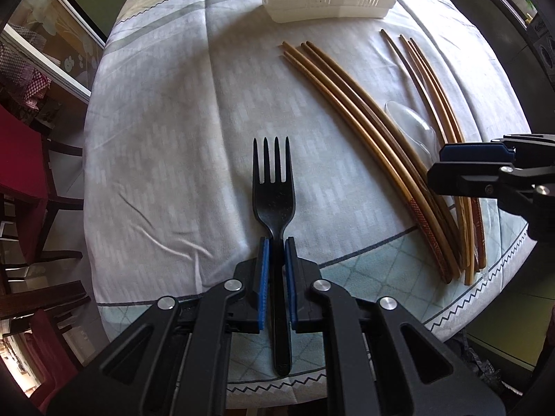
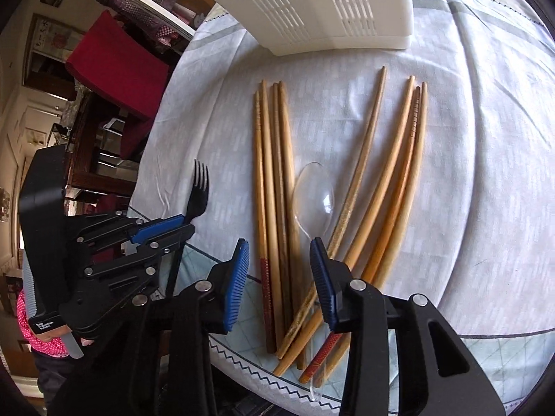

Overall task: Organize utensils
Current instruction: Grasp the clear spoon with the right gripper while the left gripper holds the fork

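Left gripper [image 1: 276, 242] points straight down, clamping black fork [image 1: 274, 187]; right gripper [image 2: 279, 246] tilts down, part-open, empty.

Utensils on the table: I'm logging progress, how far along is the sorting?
Nothing looks sorted yet. In hand: the left tongs grip the black fork. Left: chopsticks and clear spoon lie on the cloth before the white basket, right tongs open over them.

Matt black plastic fork [image 1: 274, 187] – wooden chopsticks [image 2: 274, 187] – clear glossy plastic spoon [image 2: 314, 197] – creased tablecloth [image 1: 166, 145].
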Demonstrator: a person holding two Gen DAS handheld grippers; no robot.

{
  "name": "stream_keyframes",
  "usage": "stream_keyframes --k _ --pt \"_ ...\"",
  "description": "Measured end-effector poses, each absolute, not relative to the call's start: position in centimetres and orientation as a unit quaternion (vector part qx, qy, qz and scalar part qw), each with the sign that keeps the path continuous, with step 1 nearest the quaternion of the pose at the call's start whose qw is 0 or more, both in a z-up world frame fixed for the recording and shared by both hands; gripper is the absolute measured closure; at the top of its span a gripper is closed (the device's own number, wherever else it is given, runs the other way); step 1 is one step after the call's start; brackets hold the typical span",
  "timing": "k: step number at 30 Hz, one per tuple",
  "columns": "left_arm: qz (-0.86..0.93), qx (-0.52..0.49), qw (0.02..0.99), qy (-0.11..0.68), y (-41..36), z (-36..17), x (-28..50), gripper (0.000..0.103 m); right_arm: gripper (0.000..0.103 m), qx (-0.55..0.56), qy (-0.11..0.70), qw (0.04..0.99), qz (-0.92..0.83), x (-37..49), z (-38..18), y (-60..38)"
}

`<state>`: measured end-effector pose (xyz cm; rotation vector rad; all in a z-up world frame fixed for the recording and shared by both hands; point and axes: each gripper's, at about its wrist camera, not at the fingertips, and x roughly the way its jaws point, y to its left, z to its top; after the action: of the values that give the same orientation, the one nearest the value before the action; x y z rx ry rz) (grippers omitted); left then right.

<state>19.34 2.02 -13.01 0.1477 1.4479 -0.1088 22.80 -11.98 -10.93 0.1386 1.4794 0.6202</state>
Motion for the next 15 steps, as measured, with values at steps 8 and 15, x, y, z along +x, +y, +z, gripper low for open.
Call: stream_keyframes --k 8,15 --pt "-0.054 0.068 0.746 0.660 2.2 -13.1 19.5 0.094 0.065 -0.008 0.665 0.700 0.259 22.6 -11.0 -12.2" --pt "-0.051 0.072 0.748 0.658 1.7 -13.1 19.3 0.094 0.070 -0.126 0.653 0.707 0.241 21.6 -11.3 -9.4"
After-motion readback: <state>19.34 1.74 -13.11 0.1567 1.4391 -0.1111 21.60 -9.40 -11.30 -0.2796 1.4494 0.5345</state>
